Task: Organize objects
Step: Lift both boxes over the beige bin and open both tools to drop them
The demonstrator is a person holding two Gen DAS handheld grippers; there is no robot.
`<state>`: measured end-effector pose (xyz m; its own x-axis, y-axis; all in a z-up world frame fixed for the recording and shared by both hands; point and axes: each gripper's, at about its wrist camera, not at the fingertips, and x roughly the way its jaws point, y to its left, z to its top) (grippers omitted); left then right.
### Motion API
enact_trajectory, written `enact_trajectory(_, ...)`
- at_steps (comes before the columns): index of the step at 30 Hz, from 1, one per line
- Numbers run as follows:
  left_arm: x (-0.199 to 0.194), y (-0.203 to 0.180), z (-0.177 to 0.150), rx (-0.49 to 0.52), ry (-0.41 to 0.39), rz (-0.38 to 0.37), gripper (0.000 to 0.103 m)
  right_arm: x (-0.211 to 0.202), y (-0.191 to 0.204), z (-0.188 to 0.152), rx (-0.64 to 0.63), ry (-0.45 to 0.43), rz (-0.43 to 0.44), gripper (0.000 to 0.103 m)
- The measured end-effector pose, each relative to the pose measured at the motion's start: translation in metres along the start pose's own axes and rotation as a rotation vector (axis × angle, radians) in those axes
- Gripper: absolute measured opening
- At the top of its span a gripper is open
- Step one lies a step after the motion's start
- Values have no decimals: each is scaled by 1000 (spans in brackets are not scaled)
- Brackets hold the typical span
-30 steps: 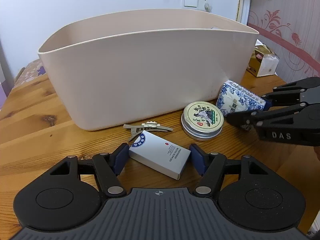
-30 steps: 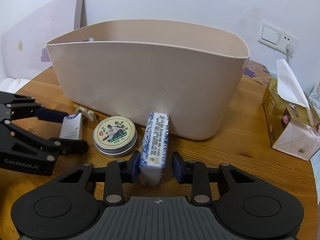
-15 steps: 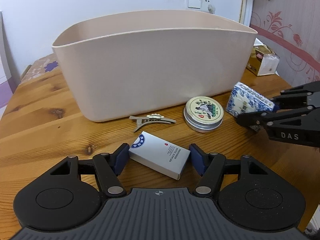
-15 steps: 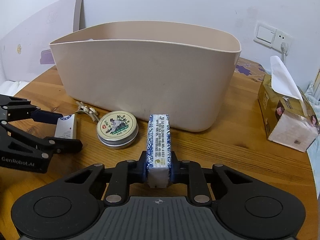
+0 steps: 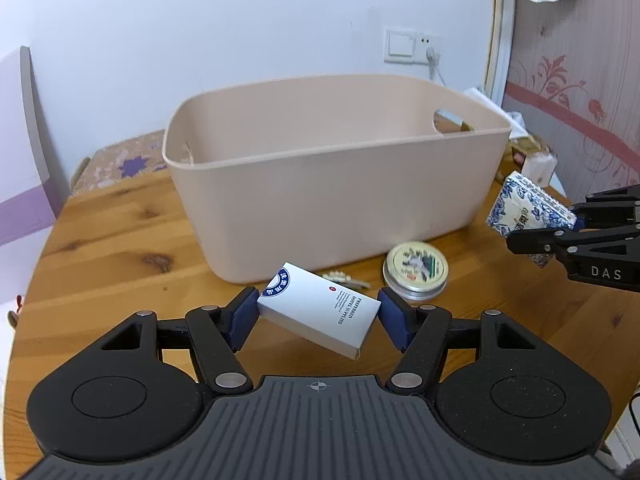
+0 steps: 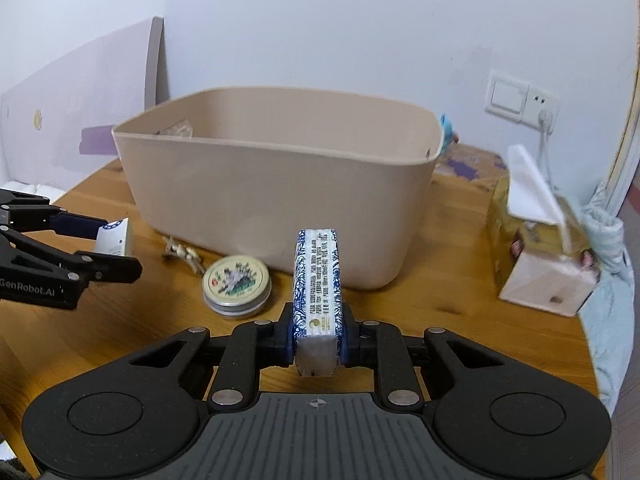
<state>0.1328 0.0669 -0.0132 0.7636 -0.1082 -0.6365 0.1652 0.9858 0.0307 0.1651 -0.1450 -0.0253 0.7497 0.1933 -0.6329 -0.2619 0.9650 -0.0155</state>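
A beige plastic bin [image 5: 336,184] [image 6: 276,196] stands on the round wooden table [image 5: 100,248]. My left gripper [image 5: 318,312] is shut on a white box with a blue round logo [image 5: 320,314], held tilted above the table in front of the bin. My right gripper [image 6: 318,336] is shut on a blue-and-white patterned packet [image 6: 318,280], held on edge above the table at the bin's right front. The same packet [image 5: 528,210] shows at the right of the left wrist view. A round metal tin [image 5: 416,276] [image 6: 236,284] and a hair clip [image 6: 180,254] lie on the table by the bin's front wall.
A tissue box [image 6: 540,248] stands on the table to the right of the bin. A wall socket with a plug [image 6: 520,98] is behind it. A pale board [image 6: 80,96] leans on the wall at the left. The table's edge curves close on the right.
Both grippers have risen from the table with their loads and drawn back from the bin. The right gripper's pads closed onto the patterned packet, which stood on the table before.
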Motion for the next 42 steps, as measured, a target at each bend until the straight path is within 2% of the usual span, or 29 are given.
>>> enact_trajectory(13,-29,10,43,15,-109,22,66,-38,-4,29,-12,-120,-18,19)
enact_trajectory(27,-17,26,94,4,-162,52,66,-38,-22,74,-10,-198,-68,19)
enact_trajectory(34,5,25,115,13,-144,58,66,-23,-28,89,-12,-188,-83,19)
enact_trajectory(39,30,25,127,17,-99,61,66,-10,-28,100,-27,-176,-82,19)
enact_trajectory(42,44,24,132,24,-61,38,66,0,-27,106,-33,-157,-73,19)
